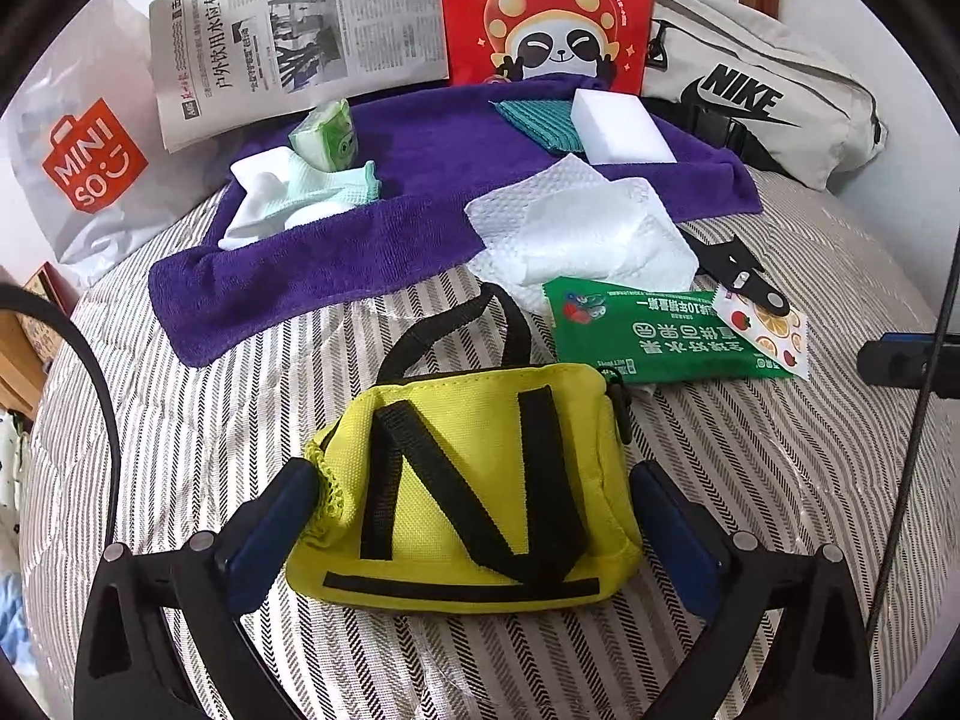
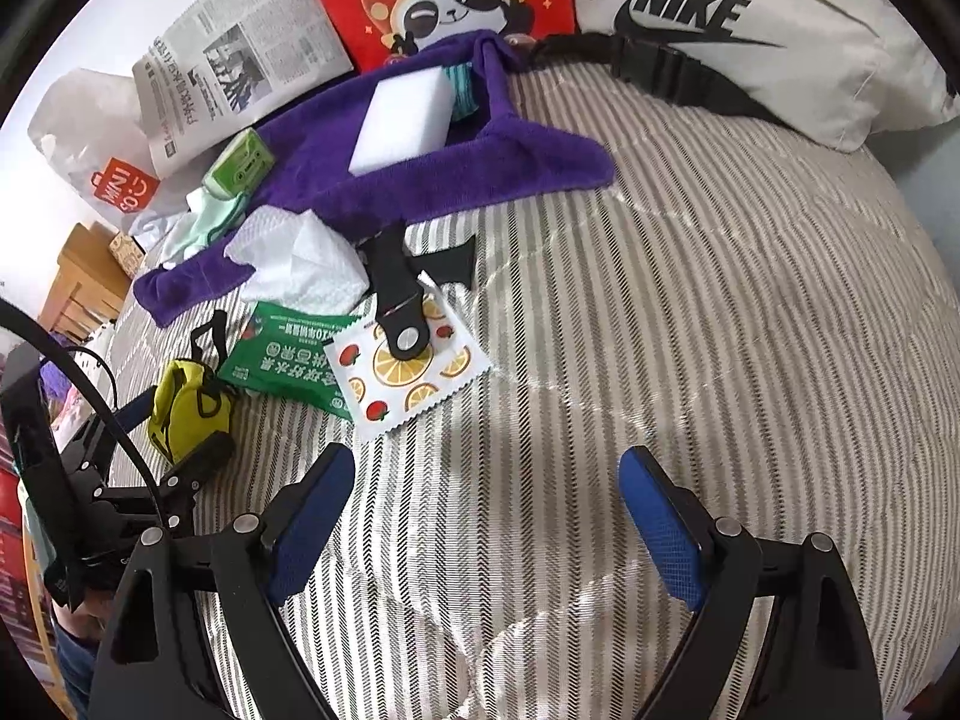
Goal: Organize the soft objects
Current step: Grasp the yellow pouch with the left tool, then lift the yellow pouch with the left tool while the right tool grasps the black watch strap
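A small yellow bag [image 1: 480, 468] with black straps lies on the striped bed cover [image 1: 750, 480]. My left gripper [image 1: 468, 510] is open, a blue pad standing on either side of the bag, close to its ends and not squeezing it. The right wrist view shows the same bag [image 2: 189, 414] at the far left between those fingers. My right gripper [image 2: 486, 516] is open above bare cover with nothing between its pads. Behind the bag lies a purple towel [image 1: 360, 258] carrying white socks [image 1: 288, 198], a green tissue pack [image 1: 327, 135], a teal cloth [image 1: 534, 120] and a white sponge [image 1: 624, 126].
White paper towels [image 1: 582, 234], a green packet [image 1: 648, 330] and a fruit-print sachet [image 2: 408, 372] under a black strap piece [image 2: 396, 294] lie mid-bed. At the back stand a newspaper [image 1: 288, 30], a red panda bag [image 1: 546, 12], a grey Nike bag [image 2: 750, 30] and a Miniso bag [image 1: 90, 162].
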### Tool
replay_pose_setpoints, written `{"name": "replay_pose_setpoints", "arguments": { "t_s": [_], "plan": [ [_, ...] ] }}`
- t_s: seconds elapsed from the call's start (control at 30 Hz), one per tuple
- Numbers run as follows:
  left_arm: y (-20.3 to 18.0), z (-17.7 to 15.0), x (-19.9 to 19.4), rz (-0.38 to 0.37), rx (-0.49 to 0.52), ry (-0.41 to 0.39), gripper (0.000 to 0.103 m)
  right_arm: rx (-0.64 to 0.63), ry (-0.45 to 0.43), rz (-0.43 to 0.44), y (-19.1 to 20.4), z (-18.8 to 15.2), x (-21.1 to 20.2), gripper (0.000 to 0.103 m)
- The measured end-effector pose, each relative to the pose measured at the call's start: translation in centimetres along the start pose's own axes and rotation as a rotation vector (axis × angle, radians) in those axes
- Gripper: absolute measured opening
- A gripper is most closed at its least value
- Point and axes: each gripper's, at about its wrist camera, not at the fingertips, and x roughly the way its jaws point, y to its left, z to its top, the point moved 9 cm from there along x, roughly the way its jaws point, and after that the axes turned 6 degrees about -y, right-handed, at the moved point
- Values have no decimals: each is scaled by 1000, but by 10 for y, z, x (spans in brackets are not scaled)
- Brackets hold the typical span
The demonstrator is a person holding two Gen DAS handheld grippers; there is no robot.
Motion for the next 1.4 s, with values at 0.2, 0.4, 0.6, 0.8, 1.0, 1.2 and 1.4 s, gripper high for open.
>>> {"name": "replay_pose_setpoints", "arguments": {
  "t_s": [0.2,0.4,0.6,0.8,1.0,1.2,1.4],
  "plan": [
    [9,-1,-11,-29,-20,-15,86,-51,6,-9,10,-2,7,89],
    [35,0,-21,-110,-138,-10,60,-88,3,-24,14,7,17,89],
    [48,1,-20,-150,-179,-16,45,-111,2,-37,19,20,27,89],
    [54,12,-28,-188,-194,-46,41,-137,-3,-46,23,26,30,89],
    [59,22,-29,-189,-188,-55,42,-138,-8,-41,21,32,35,89],
    [57,21,-23,-214,-200,-40,42,-139,-33,-42,21,44,43,88],
    [54,19,-18,-229,-203,-30,42,-218,-38,-45,38,57,55,62]
  ]
}}
